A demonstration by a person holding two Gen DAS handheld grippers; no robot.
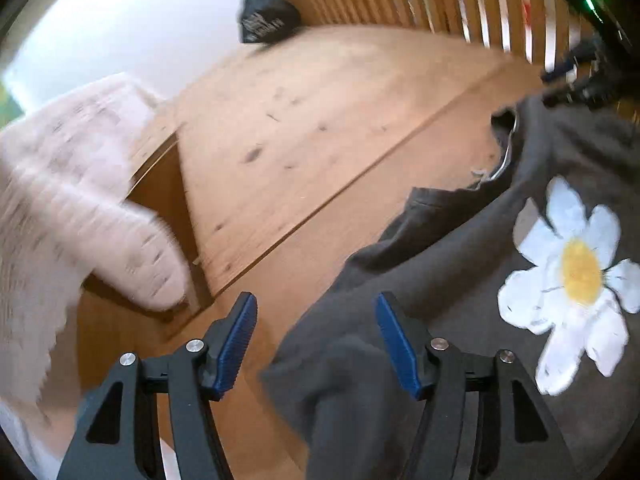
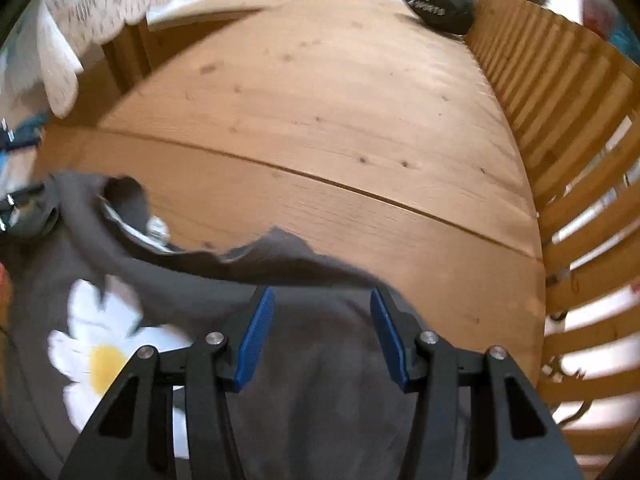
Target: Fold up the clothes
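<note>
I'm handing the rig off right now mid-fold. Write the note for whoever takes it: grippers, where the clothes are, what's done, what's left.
Left gripper: open, nothing between the pads, above the near left part of the dark grey top.
Right gripper: open, above the grey fabric, not gripping it.
The top lies rumpled on the wooden table, daisy print up, neck opening toward the far side.
A black bundle sits at the table's far edge by the slatted rail; a pale lace cloth hangs at the left.
Done: no finished fold shows.
Left: take the edges and fold the top.
</note>
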